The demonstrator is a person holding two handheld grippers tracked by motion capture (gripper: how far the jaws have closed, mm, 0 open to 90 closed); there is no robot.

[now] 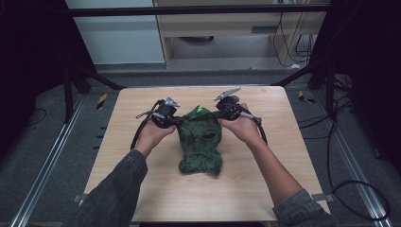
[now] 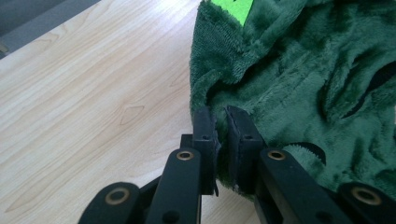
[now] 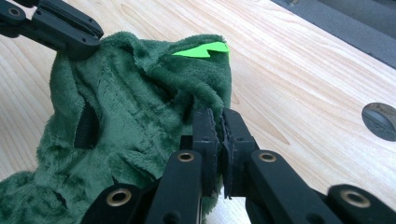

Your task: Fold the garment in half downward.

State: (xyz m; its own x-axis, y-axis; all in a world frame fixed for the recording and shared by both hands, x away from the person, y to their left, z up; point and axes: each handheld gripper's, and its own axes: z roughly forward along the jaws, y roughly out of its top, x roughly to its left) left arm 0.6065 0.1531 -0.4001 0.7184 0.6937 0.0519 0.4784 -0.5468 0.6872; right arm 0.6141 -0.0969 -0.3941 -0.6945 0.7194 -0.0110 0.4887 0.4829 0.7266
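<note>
A dark green plush garment (image 1: 200, 139) with a bright green patch (image 1: 200, 109) lies on the wooden table (image 1: 142, 189); its far end is lifted between the two grippers. My left gripper (image 1: 176, 121) is shut on the garment's left edge, and in the left gripper view the fabric (image 2: 299, 84) is pinched between the black jaws of that gripper (image 2: 222, 116). My right gripper (image 1: 218, 115) is shut on the right edge; the plush (image 3: 130, 121) is clamped in the right gripper (image 3: 218, 119). The left gripper (image 3: 56, 28) also shows at the top left of the right gripper view.
The table's far edge (image 1: 198, 87) meets a grey floor with dark frame legs (image 1: 302, 73) and cables (image 1: 350, 189) to the right. A round grey disc (image 3: 379, 120) sits in the tabletop in the right gripper view. Bare wood (image 2: 84, 93) surrounds the garment.
</note>
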